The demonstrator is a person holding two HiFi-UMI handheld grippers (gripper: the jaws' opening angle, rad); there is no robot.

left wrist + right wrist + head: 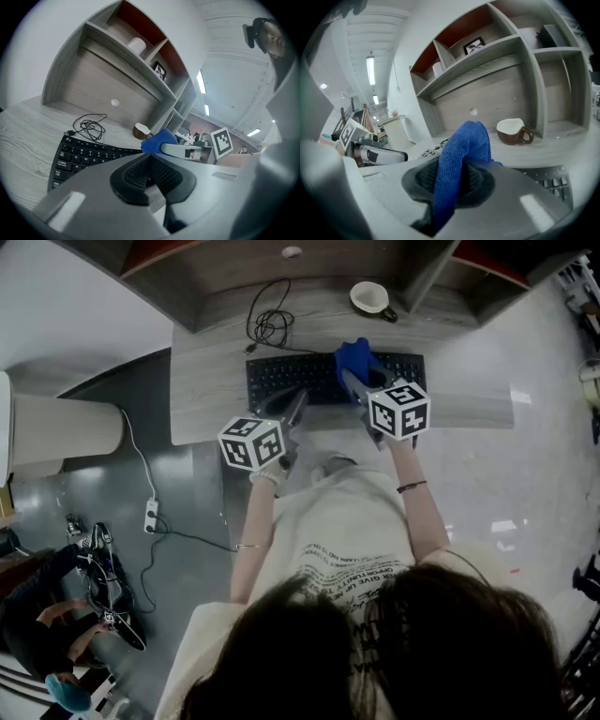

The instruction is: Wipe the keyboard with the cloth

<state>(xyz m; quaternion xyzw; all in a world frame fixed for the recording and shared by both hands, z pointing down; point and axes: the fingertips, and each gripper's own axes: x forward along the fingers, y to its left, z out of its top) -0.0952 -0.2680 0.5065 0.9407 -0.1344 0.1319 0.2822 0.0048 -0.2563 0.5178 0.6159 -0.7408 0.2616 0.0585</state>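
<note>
A black keyboard lies across the grey wooden desk. My right gripper is shut on a blue cloth, held over the keyboard's right half. In the right gripper view the blue cloth is pinched between the pads and sticks up in a fold. My left gripper is shut with nothing in it, hovering by the keyboard's front edge. In the left gripper view the keyboard lies at the left and the blue cloth shows beyond the closed pads.
A brown mug with a white inside stands at the back right of the desk, with a coiled black cable at the back left. Shelving rises behind the desk. A power strip lies on the floor at the left.
</note>
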